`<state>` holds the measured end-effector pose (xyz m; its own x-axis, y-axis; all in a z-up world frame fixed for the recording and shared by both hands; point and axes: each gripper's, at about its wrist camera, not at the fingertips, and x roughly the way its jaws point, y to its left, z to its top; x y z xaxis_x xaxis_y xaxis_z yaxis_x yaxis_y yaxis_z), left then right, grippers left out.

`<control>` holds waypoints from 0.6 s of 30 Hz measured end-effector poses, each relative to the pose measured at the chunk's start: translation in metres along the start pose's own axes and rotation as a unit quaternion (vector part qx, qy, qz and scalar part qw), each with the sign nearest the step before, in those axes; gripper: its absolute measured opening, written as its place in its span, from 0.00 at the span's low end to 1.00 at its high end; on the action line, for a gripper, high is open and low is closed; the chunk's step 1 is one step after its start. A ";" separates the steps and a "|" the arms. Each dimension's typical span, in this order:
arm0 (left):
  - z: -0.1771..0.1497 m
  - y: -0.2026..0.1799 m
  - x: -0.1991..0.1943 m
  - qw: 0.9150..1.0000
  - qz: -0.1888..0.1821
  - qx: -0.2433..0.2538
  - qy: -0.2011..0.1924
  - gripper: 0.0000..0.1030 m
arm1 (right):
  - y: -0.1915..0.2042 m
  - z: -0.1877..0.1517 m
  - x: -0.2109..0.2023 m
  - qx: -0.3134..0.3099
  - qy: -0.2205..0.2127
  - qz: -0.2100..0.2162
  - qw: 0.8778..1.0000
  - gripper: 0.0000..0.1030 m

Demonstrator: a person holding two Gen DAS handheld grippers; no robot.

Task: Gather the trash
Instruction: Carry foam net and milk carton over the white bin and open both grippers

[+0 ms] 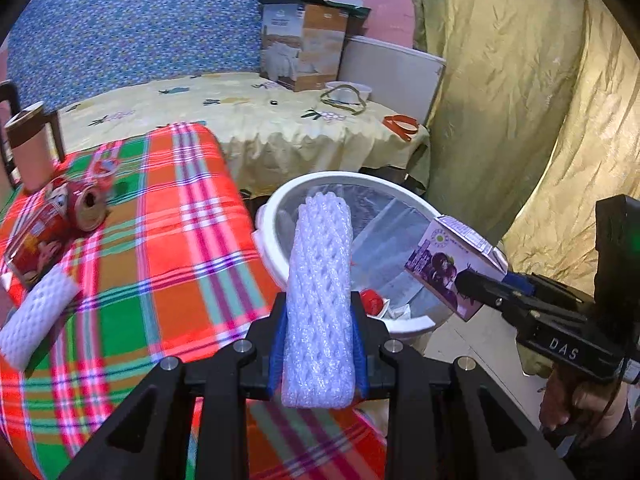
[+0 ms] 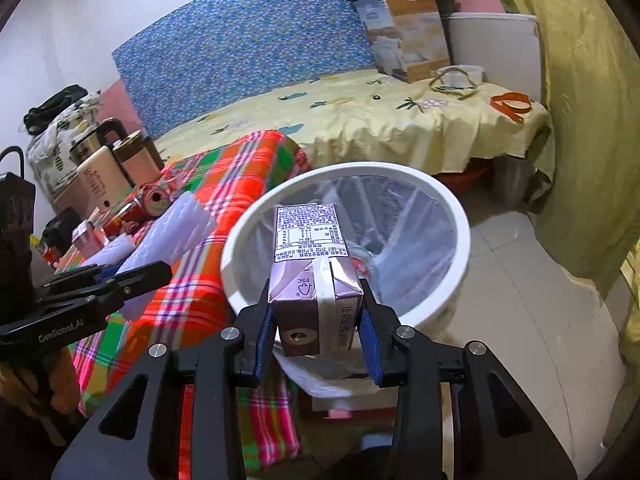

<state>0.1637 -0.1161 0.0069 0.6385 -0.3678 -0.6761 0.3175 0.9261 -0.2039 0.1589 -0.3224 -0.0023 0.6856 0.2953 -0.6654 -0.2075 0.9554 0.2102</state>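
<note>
Both grippers pinch trash near the white round plastic-lined bin [image 2: 460,240]: the left gripper [image 1: 318,344] squeezes a white foam net sleeve [image 1: 322,280] pointing toward twelve o'clock, the right gripper [image 2: 316,320] a purple drink carton [image 2: 312,264]; each should be well over the opening before its fingers spread.

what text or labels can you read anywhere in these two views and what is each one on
"DAS": right gripper body, seen from the left wrist view.
"GenRobot.AI": left gripper body, seen from the right wrist view.
"FSC": folded end of the purple drink carton.
Carton's printed table and number strip: too small to read.
Red cans and cardboard box: print too blurred.
</note>
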 end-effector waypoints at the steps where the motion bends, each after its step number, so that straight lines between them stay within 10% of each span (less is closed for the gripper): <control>1: 0.002 -0.003 0.004 1.000 -0.002 0.001 0.002 0.28 | -0.001 0.000 0.001 0.001 0.000 -0.002 1.000 0.38; 18: 0.017 -0.022 0.050 0.999 -0.020 0.015 0.032 0.29 | -0.023 0.001 0.012 0.013 0.017 -0.032 0.999 0.38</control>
<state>0.2004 -0.1567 -0.0109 0.5793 -0.3982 -0.7112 0.3641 0.9071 -0.2113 0.1728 -0.3409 -0.0143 0.6734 0.2338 -0.7013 -0.1458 0.9720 0.1841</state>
